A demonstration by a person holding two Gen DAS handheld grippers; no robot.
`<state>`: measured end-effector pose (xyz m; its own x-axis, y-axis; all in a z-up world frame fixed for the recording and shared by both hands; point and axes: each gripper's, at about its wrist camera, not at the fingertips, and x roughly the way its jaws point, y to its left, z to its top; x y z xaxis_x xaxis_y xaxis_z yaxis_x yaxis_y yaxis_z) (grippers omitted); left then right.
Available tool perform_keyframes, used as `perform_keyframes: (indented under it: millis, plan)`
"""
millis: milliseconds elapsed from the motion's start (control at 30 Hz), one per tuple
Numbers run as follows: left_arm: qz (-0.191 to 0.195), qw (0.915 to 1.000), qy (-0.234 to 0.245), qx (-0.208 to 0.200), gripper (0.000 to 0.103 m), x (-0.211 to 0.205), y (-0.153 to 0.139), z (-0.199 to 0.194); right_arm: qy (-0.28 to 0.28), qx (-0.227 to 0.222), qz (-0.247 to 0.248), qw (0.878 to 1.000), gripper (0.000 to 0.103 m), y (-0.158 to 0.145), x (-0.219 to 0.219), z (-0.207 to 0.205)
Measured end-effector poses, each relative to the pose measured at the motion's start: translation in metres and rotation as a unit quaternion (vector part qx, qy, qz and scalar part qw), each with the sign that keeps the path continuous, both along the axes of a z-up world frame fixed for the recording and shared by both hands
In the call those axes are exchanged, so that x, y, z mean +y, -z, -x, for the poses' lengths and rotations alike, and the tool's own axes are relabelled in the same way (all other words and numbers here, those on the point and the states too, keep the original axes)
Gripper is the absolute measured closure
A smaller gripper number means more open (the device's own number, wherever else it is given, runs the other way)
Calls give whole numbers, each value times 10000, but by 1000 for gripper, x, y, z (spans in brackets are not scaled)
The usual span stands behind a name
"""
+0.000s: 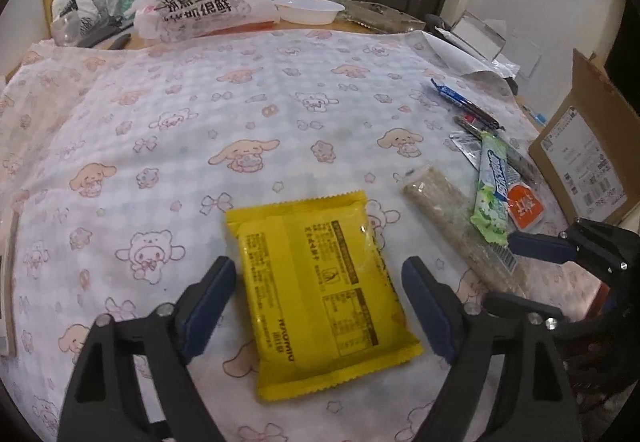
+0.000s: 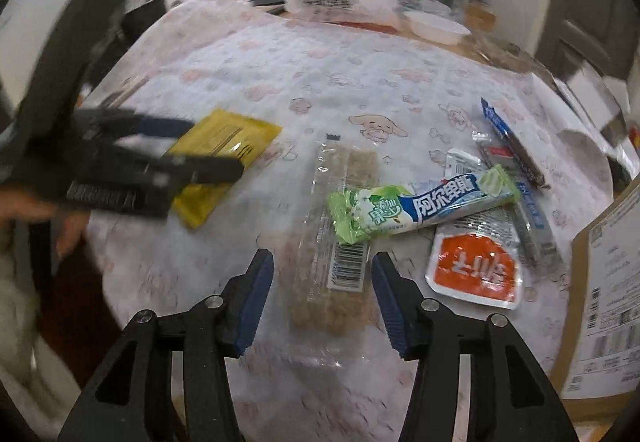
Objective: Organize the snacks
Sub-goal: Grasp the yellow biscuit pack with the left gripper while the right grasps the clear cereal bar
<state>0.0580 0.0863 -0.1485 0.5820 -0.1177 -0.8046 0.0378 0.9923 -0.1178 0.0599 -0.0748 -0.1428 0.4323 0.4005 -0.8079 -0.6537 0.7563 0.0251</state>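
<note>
Left gripper [image 1: 318,306] fingers wide astride yellow packet [image 1: 320,290]; right gripper [image 2: 322,300] wide over clear-wrapped bar [image 2: 336,242]

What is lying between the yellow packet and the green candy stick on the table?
The clear-wrapped brown bar lies between the yellow packet and the green candy stick, whose end overlaps it. The right wrist view shows this best.

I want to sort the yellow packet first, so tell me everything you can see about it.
The yellow packet is a flat, roughly rectangular pouch of glossy plastic film with crimped ends, sealed and slightly puffed. Its back faces up, showing black print and a nutrition table. It lies flat on the cartoon-print tablecloth, apart from the other snacks. The open left tool straddles it, jaws on either side; whether they touch it cannot be told.
</note>
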Motion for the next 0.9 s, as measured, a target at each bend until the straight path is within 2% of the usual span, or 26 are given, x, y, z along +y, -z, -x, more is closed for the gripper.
perform_keyframes:
  millis: [200,233,267,300,467,667,900]
  plan:
    - [-379,9991,-89,-138,21,-11,4,3,337,-324,142,9988,56,6,7,-7]
    - [-422,9989,-98,-158,26,-11,4,3,335,-270,82,9990,56,6,6,-8]
    - [-482,9986,-106,-192,31,-11,3,3,332,-235,21,9992,62,6,5,-9]
    - [-490,9985,-106,-200,31,-10,3,3,299,-261,32,9992,66,5,6,-9]
    - [-427,9987,-155,-239,33,-2,2,4,153,-245,-10,9996,66,4,13,-5]
    - [-337,9976,-459,-390,33,24,-10,12,-225,75,-366,9990,66,-2,27,-1]
    - [-220,9950,-712,-657,33,54,-34,29,-470,-159,-580,9971,66,-28,44,9]
